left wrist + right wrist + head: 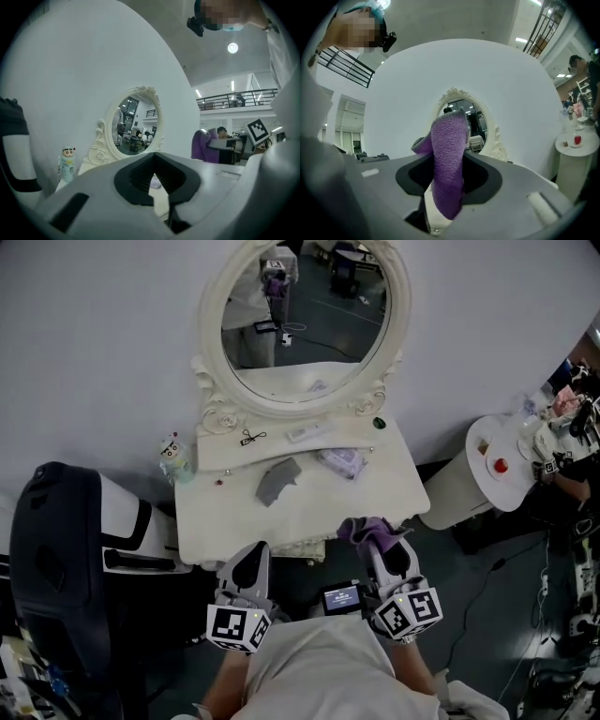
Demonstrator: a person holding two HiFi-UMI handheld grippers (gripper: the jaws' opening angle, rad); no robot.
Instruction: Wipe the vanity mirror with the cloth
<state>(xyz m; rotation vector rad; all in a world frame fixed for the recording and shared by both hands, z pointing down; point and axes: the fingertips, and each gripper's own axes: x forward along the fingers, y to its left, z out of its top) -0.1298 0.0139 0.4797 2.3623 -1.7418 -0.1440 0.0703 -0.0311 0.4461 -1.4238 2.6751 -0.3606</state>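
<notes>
The right hand-held gripper point(384, 549), at lower centre-right of the frame, clamps the purple terry cloth point(364, 529). The oval, white ornate-framed vanity mirror point(305, 324) stands up-frame and slightly left, across the white bench point(394, 486). The left hand-held gripper point(251, 563) is closed and empty.

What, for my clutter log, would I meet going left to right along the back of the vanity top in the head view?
Doll-shaped bottle → black scissors-like tool → white box → small green round thing.
</notes>
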